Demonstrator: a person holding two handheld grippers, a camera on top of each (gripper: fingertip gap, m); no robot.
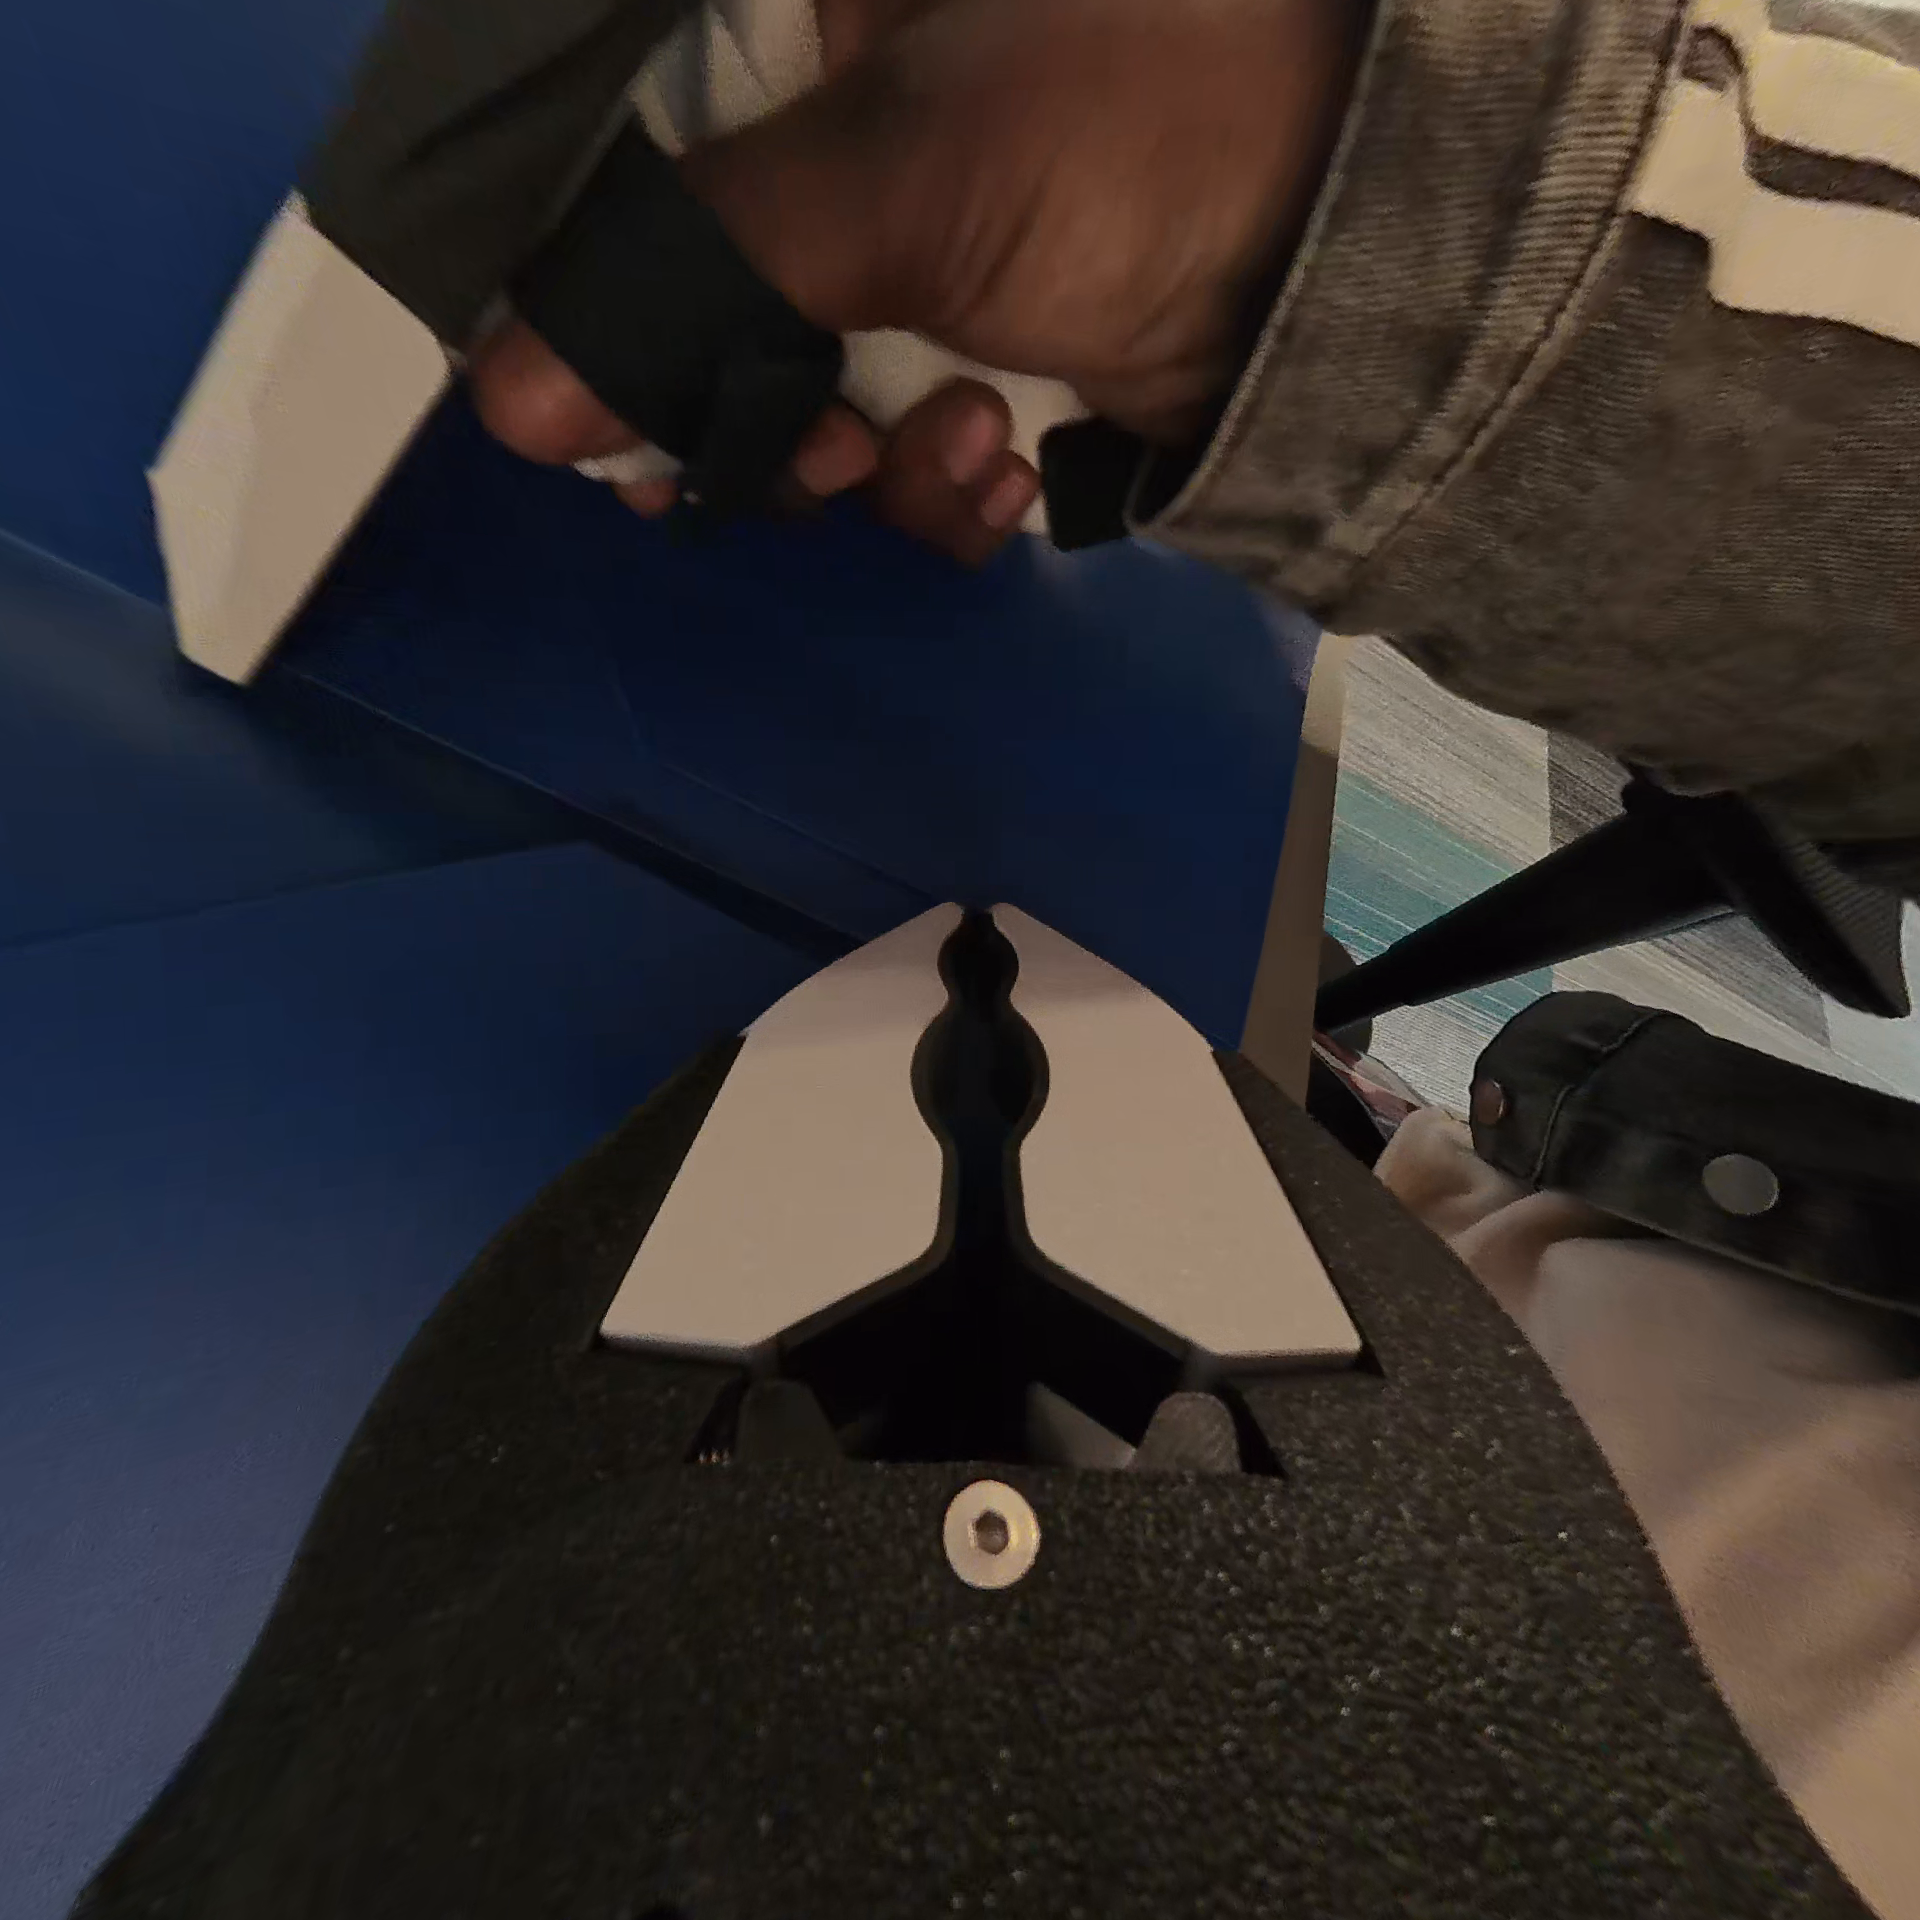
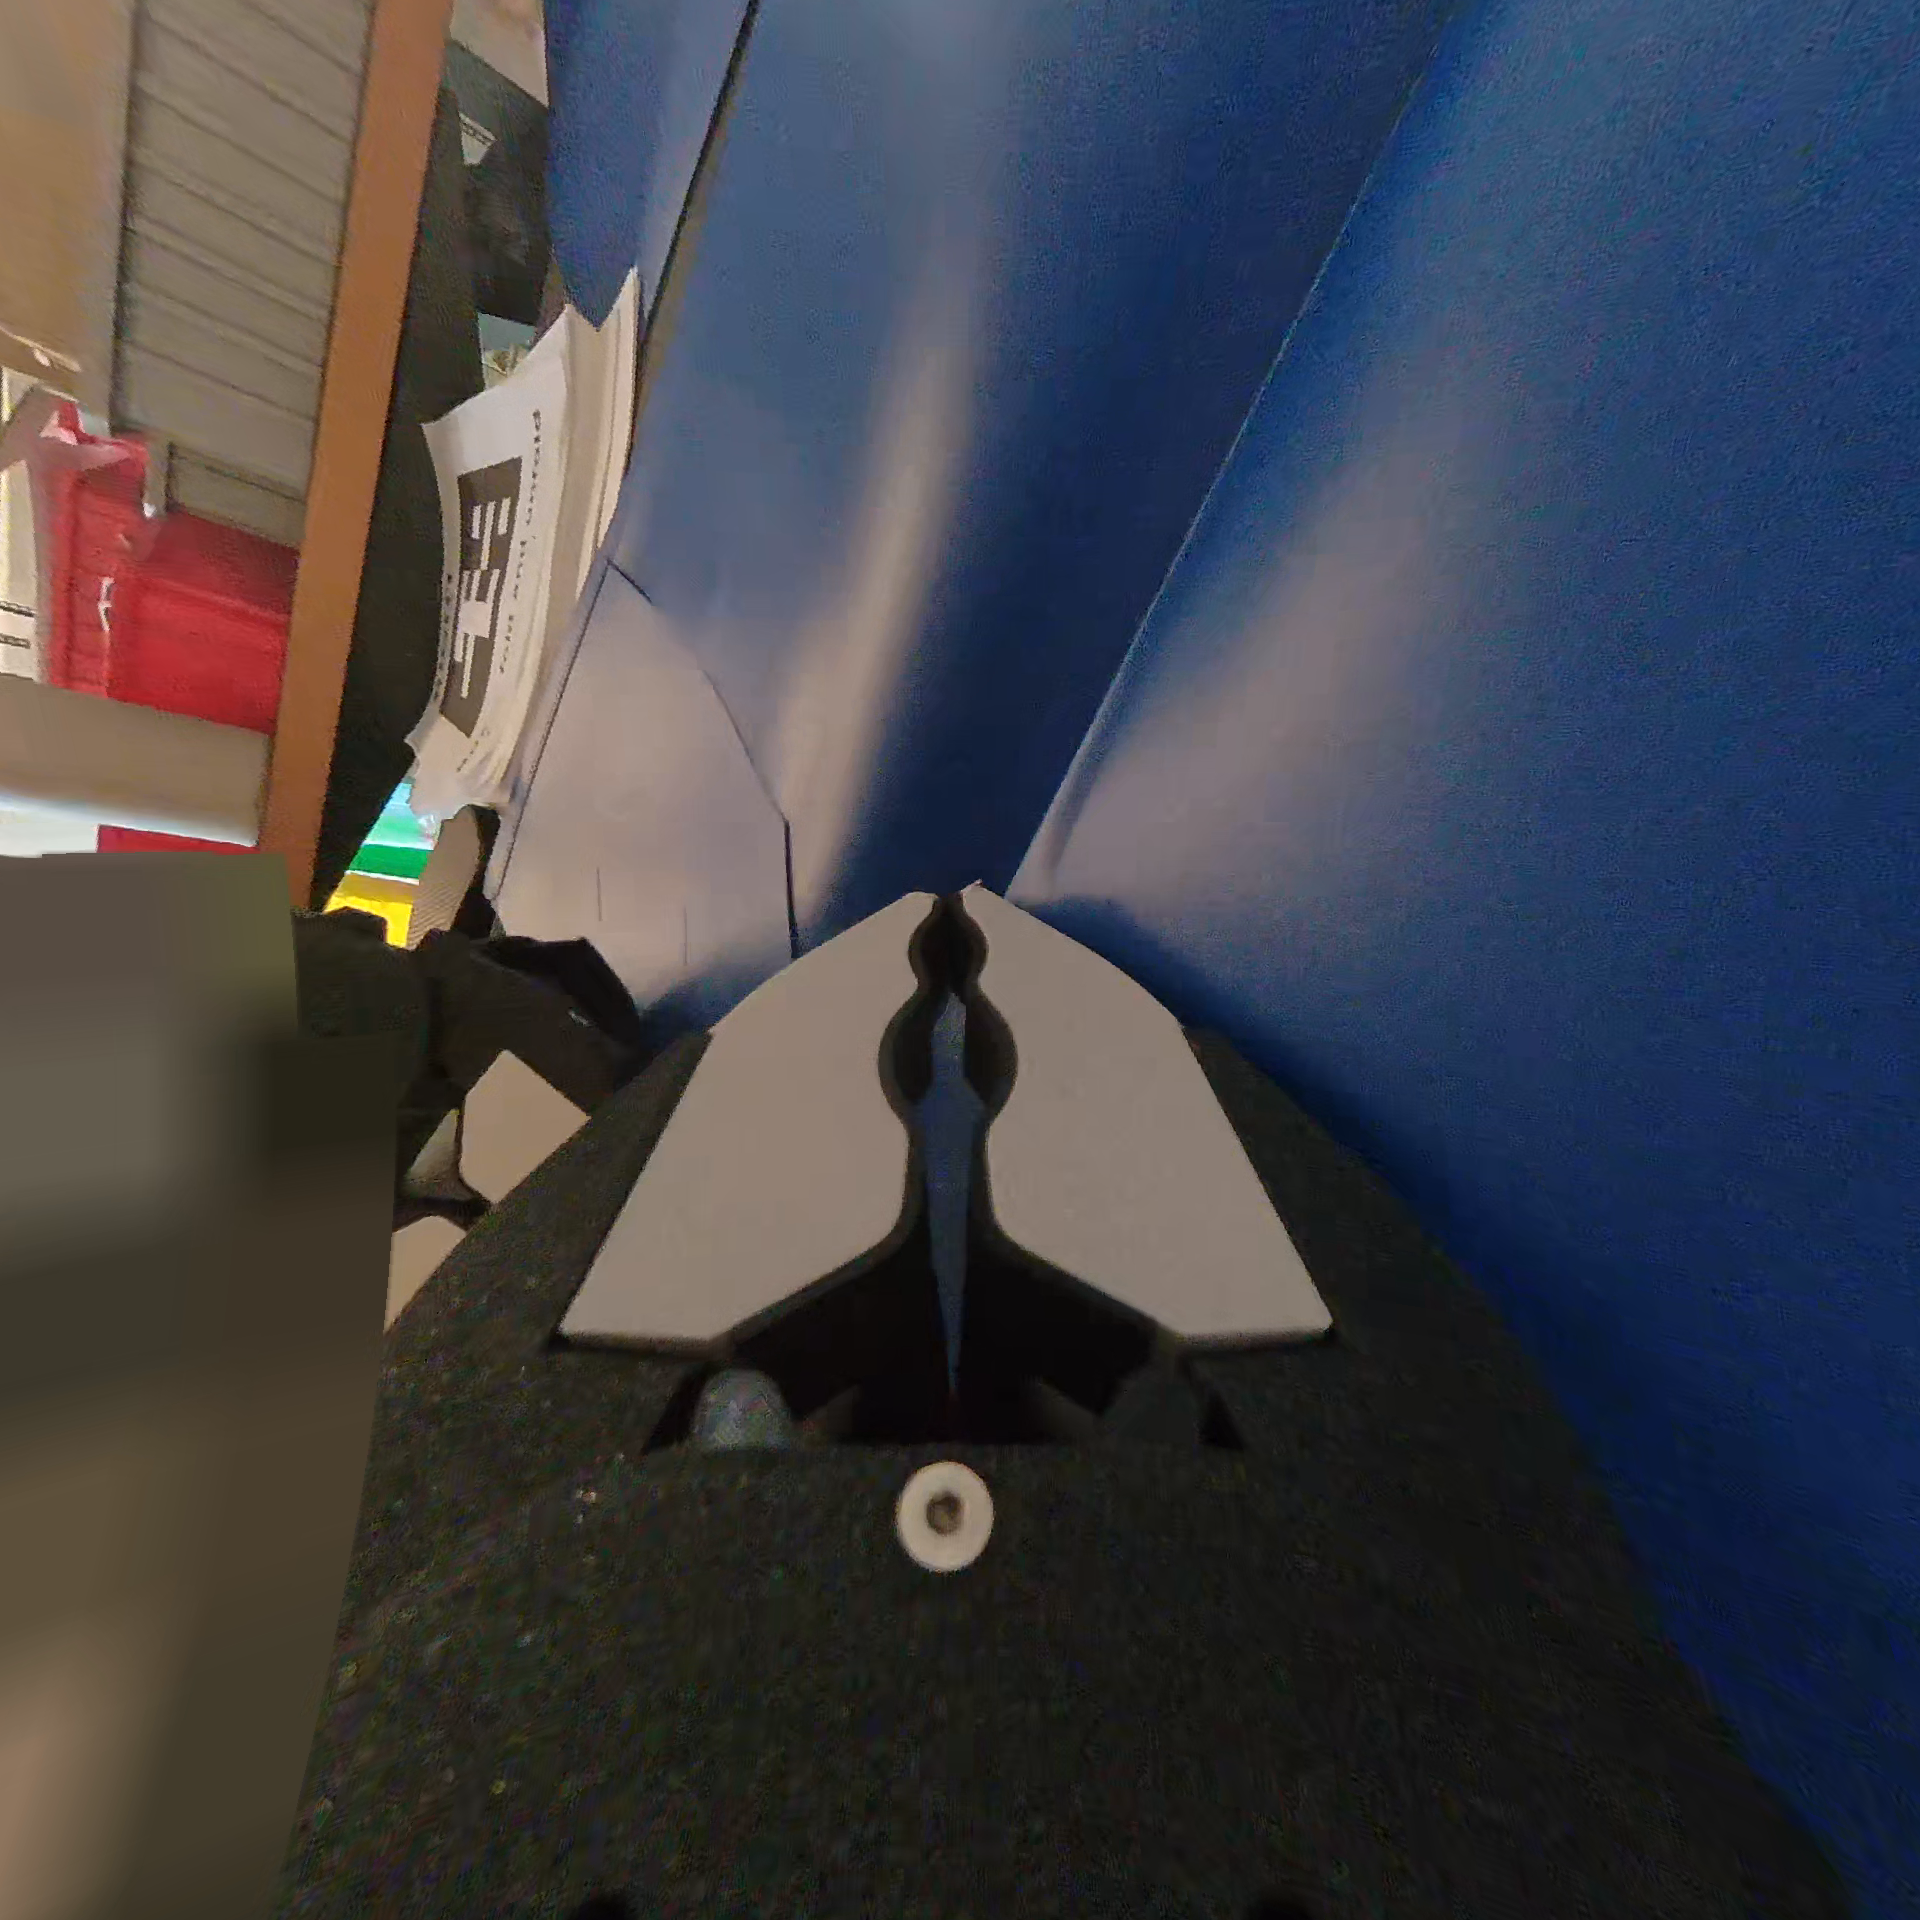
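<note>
the right gripper (image 2: pixel 961 894) has its fingers drawn together on a large blue sheet (image 2: pixel 1558 727); a thin edge of the sheet runs down the slot between them, and the sheet rises in a fold ahead. the left gripper (image 1: pixel 977 914) is also drawn narrow, its tips at a crease of the same sheet; whether it pinches the sheet cannot be told. beyond it a hand (image 1: pixel 1018 239) in a grey sleeve (image 1: pixel 1558 416) grips the other tool over the sheet's far edge.
</note>
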